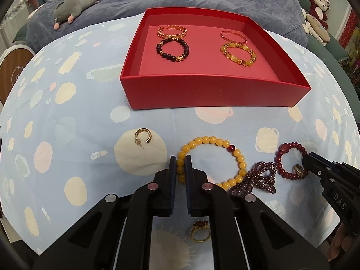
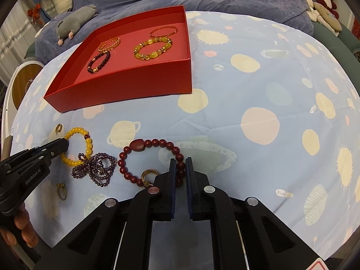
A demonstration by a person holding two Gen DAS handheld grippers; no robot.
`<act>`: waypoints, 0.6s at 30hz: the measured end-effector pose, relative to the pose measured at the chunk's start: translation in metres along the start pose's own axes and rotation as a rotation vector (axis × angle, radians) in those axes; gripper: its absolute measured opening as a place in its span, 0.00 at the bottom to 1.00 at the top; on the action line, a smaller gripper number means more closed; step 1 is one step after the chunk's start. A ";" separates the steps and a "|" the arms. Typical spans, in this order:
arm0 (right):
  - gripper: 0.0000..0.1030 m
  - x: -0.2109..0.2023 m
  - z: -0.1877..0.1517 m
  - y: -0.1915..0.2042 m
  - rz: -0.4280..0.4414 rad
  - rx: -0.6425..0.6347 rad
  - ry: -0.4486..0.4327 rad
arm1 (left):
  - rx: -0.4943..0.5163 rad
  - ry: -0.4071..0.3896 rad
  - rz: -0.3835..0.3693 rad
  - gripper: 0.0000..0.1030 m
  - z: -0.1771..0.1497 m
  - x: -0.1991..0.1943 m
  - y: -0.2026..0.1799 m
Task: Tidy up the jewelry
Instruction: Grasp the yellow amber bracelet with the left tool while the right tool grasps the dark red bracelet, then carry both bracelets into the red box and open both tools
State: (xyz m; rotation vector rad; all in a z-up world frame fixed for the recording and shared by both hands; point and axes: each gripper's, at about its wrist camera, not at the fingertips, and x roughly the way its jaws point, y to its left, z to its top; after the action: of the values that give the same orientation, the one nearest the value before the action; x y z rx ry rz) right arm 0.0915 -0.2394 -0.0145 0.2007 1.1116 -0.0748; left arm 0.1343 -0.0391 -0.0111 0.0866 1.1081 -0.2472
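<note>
A red box (image 1: 202,90) (image 2: 126,85) at the back holds several bracelets. On the patterned cloth lie a yellow bead bracelet (image 1: 210,162) (image 2: 78,146), a purple bead strand (image 1: 258,180) (image 2: 94,168), a dark red bead bracelet (image 1: 290,162) (image 2: 153,159), a gold hoop earring (image 1: 142,137) and gold rings (image 1: 200,230) (image 2: 149,176). My left gripper (image 1: 180,166) is shut on the yellow bracelet's left side. My right gripper (image 2: 180,168) is shut on the dark red bracelet's right side. Both bracelets rest on the cloth.
A blue blanket with a grey plush toy (image 1: 74,6) lies behind the box. More plush toys (image 1: 317,11) sit at the far right. Another gold ring (image 2: 61,191) lies near the left gripper's body. The cloth's right half shows only printed planets.
</note>
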 end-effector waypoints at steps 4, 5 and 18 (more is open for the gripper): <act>0.08 -0.014 -0.007 0.001 0.021 0.004 -0.015 | -0.028 -0.002 -0.020 0.07 -0.006 -0.011 0.006; 0.08 -0.018 -0.008 0.002 0.025 0.003 -0.022 | -0.033 -0.003 -0.021 0.07 -0.007 -0.014 0.008; 0.08 -0.081 -0.004 0.019 0.091 -0.026 -0.119 | -0.035 -0.061 -0.084 0.07 -0.004 -0.069 0.011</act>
State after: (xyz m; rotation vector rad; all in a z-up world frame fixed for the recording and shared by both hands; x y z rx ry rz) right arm 0.0552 -0.2234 0.0584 0.2202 0.9831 0.0086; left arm 0.1047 -0.0166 0.0483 0.0011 1.0560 -0.3038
